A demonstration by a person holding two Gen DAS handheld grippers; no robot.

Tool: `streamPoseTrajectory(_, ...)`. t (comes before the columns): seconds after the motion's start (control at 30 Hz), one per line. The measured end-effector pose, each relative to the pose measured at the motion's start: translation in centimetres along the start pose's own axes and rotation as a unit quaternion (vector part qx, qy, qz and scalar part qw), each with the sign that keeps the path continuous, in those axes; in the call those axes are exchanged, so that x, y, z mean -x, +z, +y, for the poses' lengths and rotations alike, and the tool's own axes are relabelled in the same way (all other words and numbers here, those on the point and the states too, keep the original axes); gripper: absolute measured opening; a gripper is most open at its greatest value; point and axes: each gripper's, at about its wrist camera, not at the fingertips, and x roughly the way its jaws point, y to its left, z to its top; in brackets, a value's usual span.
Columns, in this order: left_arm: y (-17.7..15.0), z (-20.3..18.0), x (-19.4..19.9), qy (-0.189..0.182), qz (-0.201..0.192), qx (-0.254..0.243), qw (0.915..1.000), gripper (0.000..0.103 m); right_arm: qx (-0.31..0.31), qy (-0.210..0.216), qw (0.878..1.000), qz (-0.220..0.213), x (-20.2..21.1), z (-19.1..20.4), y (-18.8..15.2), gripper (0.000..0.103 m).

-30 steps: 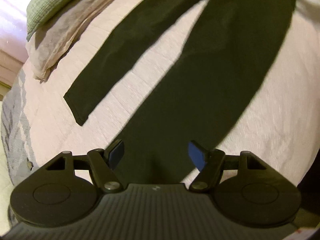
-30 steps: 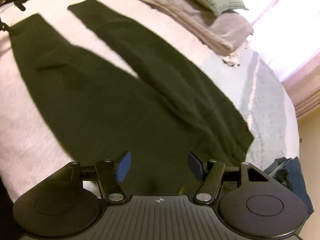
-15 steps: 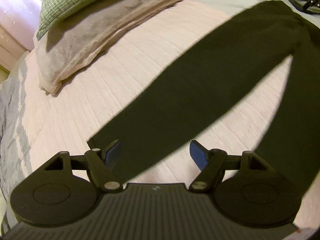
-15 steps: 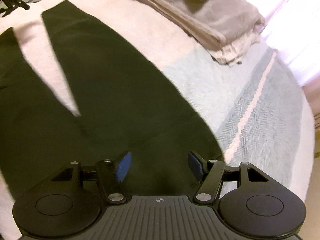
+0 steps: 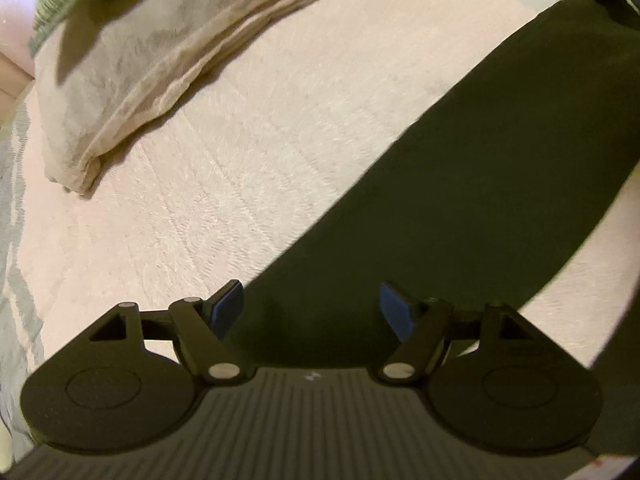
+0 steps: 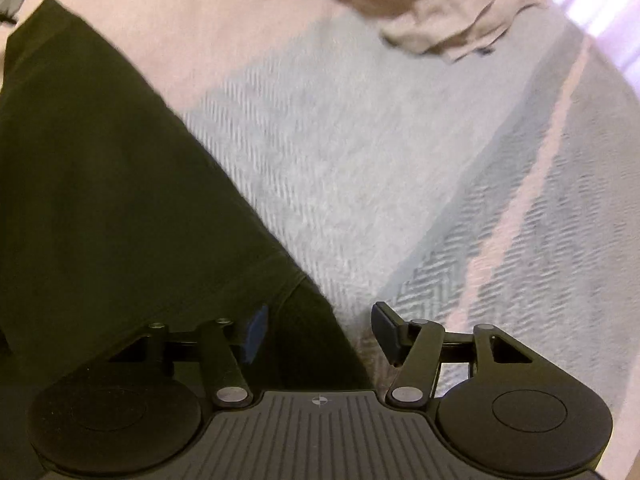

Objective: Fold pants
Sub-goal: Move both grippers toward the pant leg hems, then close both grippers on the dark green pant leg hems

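Pants [image 5: 460, 208], dark green, lie flat on the bed's pale blanket [image 5: 248, 184]; my left gripper [image 5: 312, 312] hangs wide apart over one leg end; my right gripper [image 6: 318, 332], equally wide, straddles the waistband edge; folded beige linen [image 5: 152, 64] lies beyond.

Left tool [image 5: 312, 312]: jaws spread wide, angled low. Right tool [image 6: 318, 330]: jaws spread wide, angled low.

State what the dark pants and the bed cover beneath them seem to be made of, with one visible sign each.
Dark pants: probably a soft knit fabric, matte; they lie limp and flat without shine. Bed cover: looks like woven textile, pale and matte, with fine ribbing and a herringbone pattern in the right wrist view.
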Motion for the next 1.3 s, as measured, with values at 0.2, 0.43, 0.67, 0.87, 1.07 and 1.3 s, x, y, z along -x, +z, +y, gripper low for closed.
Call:
streamPoseTrajectory(0.2, 0.6, 4.6, -4.9, -0.045, 0.04, -0.04, 0.9974, 0.071, 0.006, 0.017, 1.0, 0.015, -1.8, -0.5, -0.2, 0.054)
streamPoseTrajectory(0.43, 0.9, 6.3, -9.6, -0.136, 0.105, -0.07, 0.9827, 0.065, 0.027, 0.052, 0.998, 0.039, -2.8, -1.6, 0.2, 0.053)
streamPoseTrajectory(0.67, 0.2, 6.0, -8.5, -0.133, 0.102, -0.096, 0.9812, 0.01, 0.017, 0.089, 0.994, 0.063, -3.0, -2.9, 0.5, 0.041)
streamPoseTrajectory(0.87, -1.1, 5.4, -5.1, -0.112, 0.077, -0.085, 0.9872, 0.007, -0.009, 0.109, 0.991, 0.081, -1.6, -3.6, 0.2, 0.016)
streamPoseTrajectory(1.07, -1.7, 3.8, 1.1, -0.064, 0.039, -0.079, 0.9941, 0.007, 0.03, 0.051, 0.998, 0.021, 4.6, -1.8, -1.8, 0.007)
streamPoseTrajectory(1.3, -7.8, -2.0, 13.9, -0.003, -0.012, -0.062, 0.998, 0.007, 0.062, -0.08, 0.987, -0.128, 16.3, 7.7, -9.6, 0.004)
